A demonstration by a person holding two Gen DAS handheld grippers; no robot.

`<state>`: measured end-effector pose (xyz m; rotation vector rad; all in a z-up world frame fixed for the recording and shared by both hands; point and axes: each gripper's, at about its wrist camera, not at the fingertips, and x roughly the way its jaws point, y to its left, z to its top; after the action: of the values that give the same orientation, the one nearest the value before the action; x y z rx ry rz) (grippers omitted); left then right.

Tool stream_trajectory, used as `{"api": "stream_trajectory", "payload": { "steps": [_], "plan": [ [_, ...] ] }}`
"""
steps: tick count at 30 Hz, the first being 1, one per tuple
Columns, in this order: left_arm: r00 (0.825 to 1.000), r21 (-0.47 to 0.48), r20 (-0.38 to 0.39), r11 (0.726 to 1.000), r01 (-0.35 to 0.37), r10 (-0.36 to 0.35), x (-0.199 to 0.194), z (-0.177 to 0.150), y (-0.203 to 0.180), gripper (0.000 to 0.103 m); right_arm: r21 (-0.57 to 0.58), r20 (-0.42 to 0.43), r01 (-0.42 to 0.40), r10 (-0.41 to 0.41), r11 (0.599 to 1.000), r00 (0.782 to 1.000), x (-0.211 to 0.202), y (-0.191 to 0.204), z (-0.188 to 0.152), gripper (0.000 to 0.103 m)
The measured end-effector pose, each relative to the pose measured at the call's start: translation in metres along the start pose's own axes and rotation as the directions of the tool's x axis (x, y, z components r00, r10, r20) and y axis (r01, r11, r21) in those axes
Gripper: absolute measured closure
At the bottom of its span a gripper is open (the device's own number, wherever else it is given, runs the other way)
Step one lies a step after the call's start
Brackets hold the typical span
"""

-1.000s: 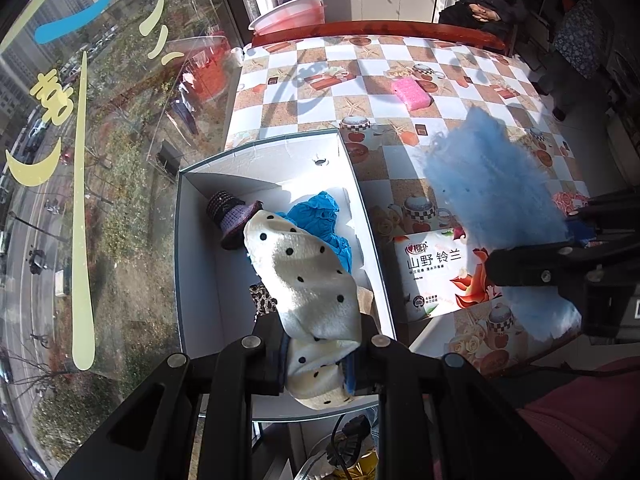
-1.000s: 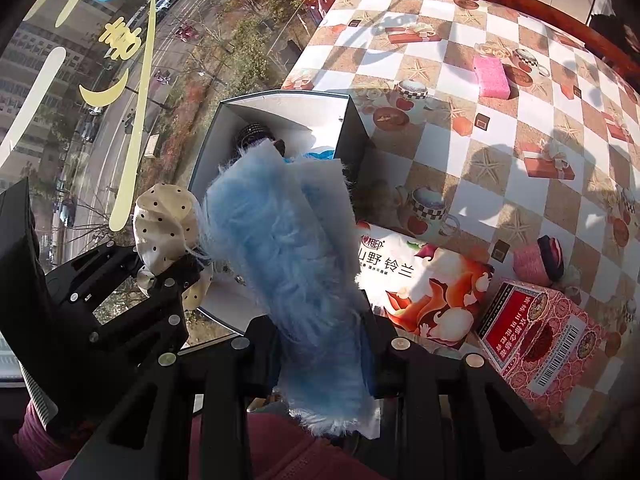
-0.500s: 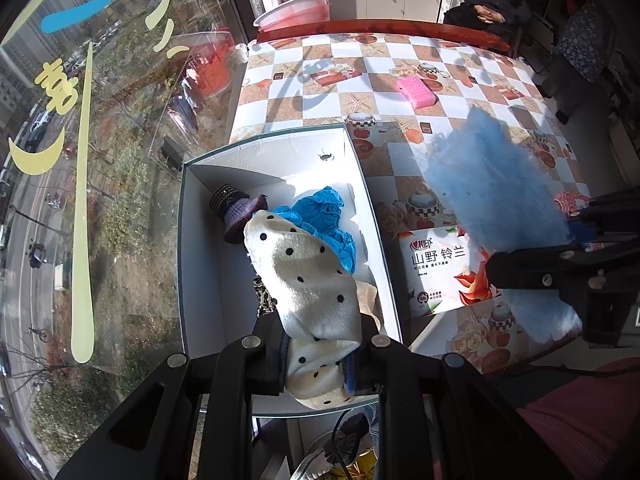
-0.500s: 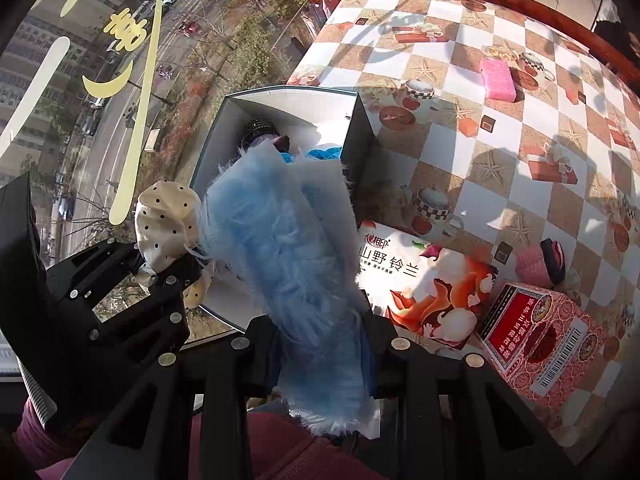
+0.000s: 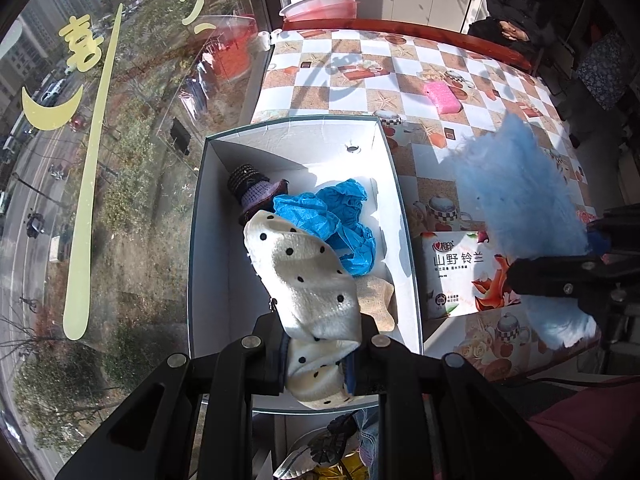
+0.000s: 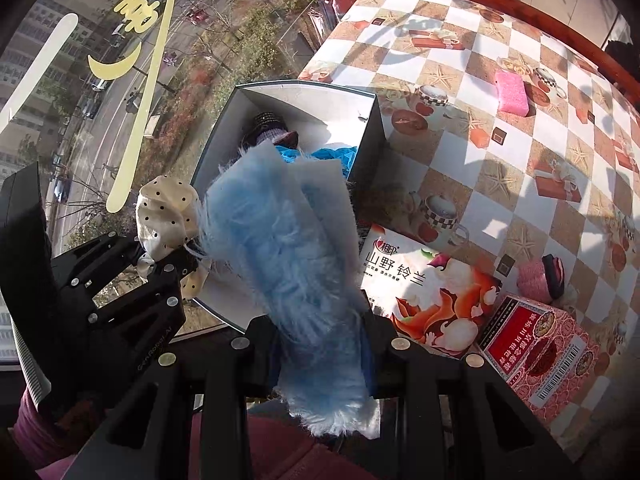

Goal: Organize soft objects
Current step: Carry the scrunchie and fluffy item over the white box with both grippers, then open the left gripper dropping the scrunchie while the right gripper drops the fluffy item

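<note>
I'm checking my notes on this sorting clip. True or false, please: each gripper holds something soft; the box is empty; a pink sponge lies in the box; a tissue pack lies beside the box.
1. Each gripper holds something soft. True: the left gripper clamps a dotted sock, the right gripper a blue fluffy cloth.
2. The box is empty. False: it holds a blue cloth and a purple knit piece.
3. A pink sponge lies in the box. False: it lies on the table.
4. A tissue pack lies beside the box. True.

Sunlit checkered table [image 5: 404, 80] beside a street-facing window [image 5: 100, 160].
</note>
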<state>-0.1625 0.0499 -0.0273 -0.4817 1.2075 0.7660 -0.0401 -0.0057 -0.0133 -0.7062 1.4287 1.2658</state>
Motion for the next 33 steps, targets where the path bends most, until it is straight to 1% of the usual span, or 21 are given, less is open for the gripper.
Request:
{"api": "stream_trajectory", "payload": {
  "steps": [7,10,14,19,22,25,26,27,28,29,30,31,32,33],
  "plan": [
    [0.999,-0.050,-0.035,0.999,0.000,-0.002,0.012,-0.008,0.012,0.081,-0.010,0.003,-0.001,0.001,1.000,1.000,0.005,0.008,0.010,0.072],
    [0.999,-0.076,-0.051,0.997,0.008,-0.012,0.017,-0.011,0.017,0.081,-0.015,-0.012,-0.009,0.009,1.000,1.000,0.010,0.014,0.016,0.072],
    [0.998,-0.103,-0.059,0.995,0.008,-0.014,0.021,-0.013,0.021,0.079,-0.039,-0.021,-0.010,0.009,0.999,1.000,0.016,0.027,0.028,0.071],
    [0.998,-0.110,-0.060,0.994,-0.008,0.001,0.024,-0.015,0.024,0.077,-0.070,-0.016,-0.015,0.014,0.997,1.000,0.018,0.043,0.044,0.071],
    [0.998,-0.114,-0.065,0.993,-0.015,0.008,0.026,-0.016,0.026,0.074,-0.069,-0.022,-0.021,0.019,0.997,1.000,0.021,0.048,0.053,0.071],
    [0.998,-0.125,-0.067,0.992,-0.018,0.010,0.027,-0.016,0.027,0.066,-0.074,-0.027,-0.021,0.019,0.997,0.999,0.025,0.052,0.059,0.071],
    [0.998,-0.128,-0.066,0.992,-0.020,0.011,0.027,-0.016,0.027,0.060,-0.080,-0.028,-0.016,0.014,0.997,1.000,0.025,0.054,0.060,0.071],
    [0.998,-0.134,-0.065,0.991,-0.018,0.009,0.028,-0.017,0.028,0.053,-0.087,-0.029,-0.011,0.009,0.996,1.000,0.026,0.055,0.062,0.066],
    [0.998,-0.142,-0.066,0.990,-0.012,0.003,0.028,-0.017,0.029,0.049,-0.092,-0.030,0.002,-0.004,0.996,1.000,0.027,0.056,0.063,0.064],
    [0.998,-0.150,-0.067,0.989,-0.009,-0.001,0.028,-0.017,0.030,0.040,-0.095,-0.032,0.009,-0.012,0.995,0.999,0.028,0.056,0.064,0.060],
    [0.998,-0.156,-0.070,0.988,-0.010,-0.001,0.028,-0.018,0.031,0.036,-0.094,-0.033,0.007,-0.010,0.996,0.999,0.028,0.055,0.065,0.056],
    [0.997,-0.167,-0.075,0.986,-0.006,-0.006,0.029,-0.017,0.033,0.028,-0.089,-0.035,0.007,-0.010,0.996,0.999,0.028,0.054,0.065,0.055],
    [0.997,-0.182,-0.072,0.983,0.005,-0.018,0.029,-0.018,0.035,0.022,-0.084,-0.035,0.011,-0.014,0.996,0.999,0.028,0.053,0.066,0.050],
    [0.998,-0.199,-0.059,0.980,0.020,-0.033,0.028,-0.018,0.037,0.020,-0.078,-0.033,0.015,-0.018,0.997,0.999,0.027,0.052,0.068,0.042]
  ]
}}
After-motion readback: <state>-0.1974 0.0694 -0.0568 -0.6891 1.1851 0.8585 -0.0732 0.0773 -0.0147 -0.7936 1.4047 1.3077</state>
